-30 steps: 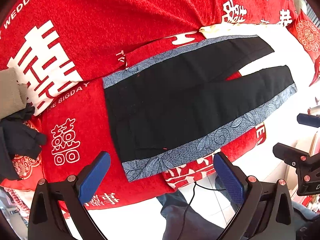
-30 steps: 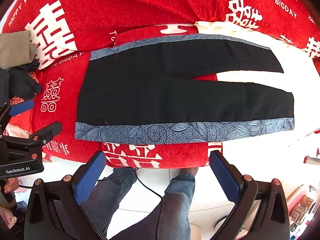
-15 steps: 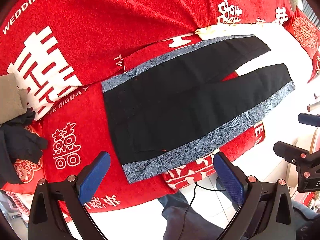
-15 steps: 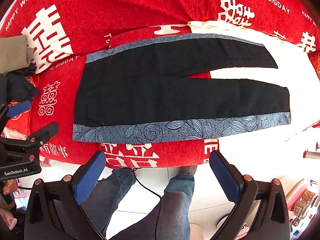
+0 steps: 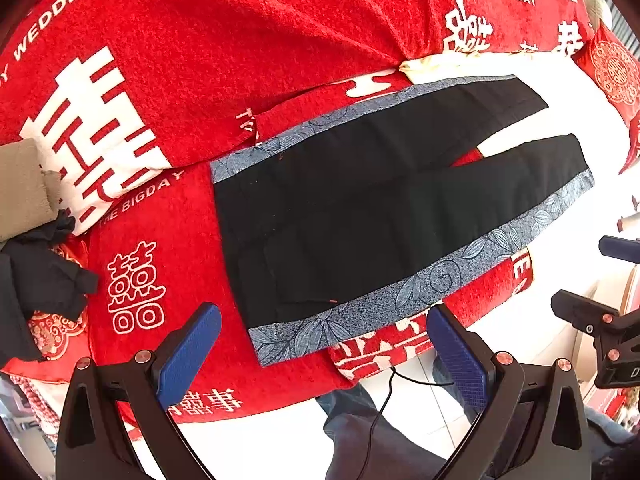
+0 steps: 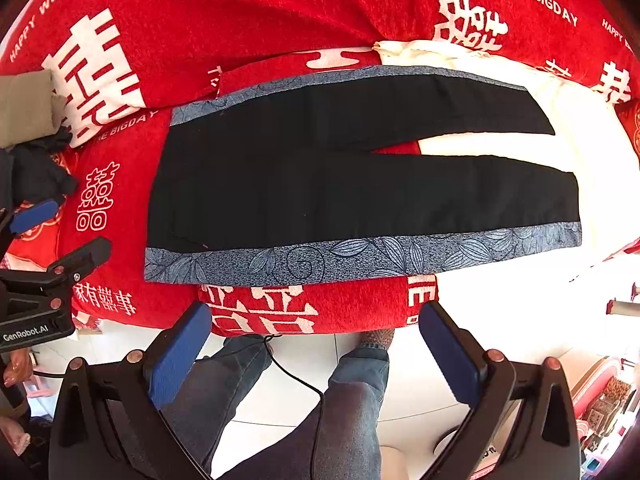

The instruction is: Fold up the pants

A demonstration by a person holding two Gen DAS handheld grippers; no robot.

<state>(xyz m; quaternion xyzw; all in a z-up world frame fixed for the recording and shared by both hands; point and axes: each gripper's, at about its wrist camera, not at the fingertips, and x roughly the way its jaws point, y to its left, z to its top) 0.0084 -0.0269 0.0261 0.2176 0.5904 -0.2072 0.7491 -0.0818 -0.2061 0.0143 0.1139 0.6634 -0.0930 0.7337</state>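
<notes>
- At the far left I see a folded khaki cloth (image 6: 25,109) and a crumpled dark garment (image 6: 38,170) lying on the red blanket (image 6: 240,12), well apart from the pants.
- My left gripper (image 5: 324,346) hovers off the near edge of the bed; its blue-padded fingers (image 5: 188,350) are spread wide with nothing between them, and the waist corner of the pants shows beyond the gap.
- The black pants (image 6: 320,176) lie flat on the blanket, waist to the left, legs running right and splitting into a narrow V. A blue leaf-patterned band (image 6: 360,258) runs along the near side seam, another along the far one.
- The leg ends rest on a white sheet (image 6: 592,148) at the right.
- My right gripper (image 6: 316,344) hangs over the floor just short of the bed edge, fingers (image 6: 448,356) wide apart and holding nothing.
- Below it I see the person's jeans-clad legs (image 6: 352,396) and a black cable (image 6: 296,376).
</notes>
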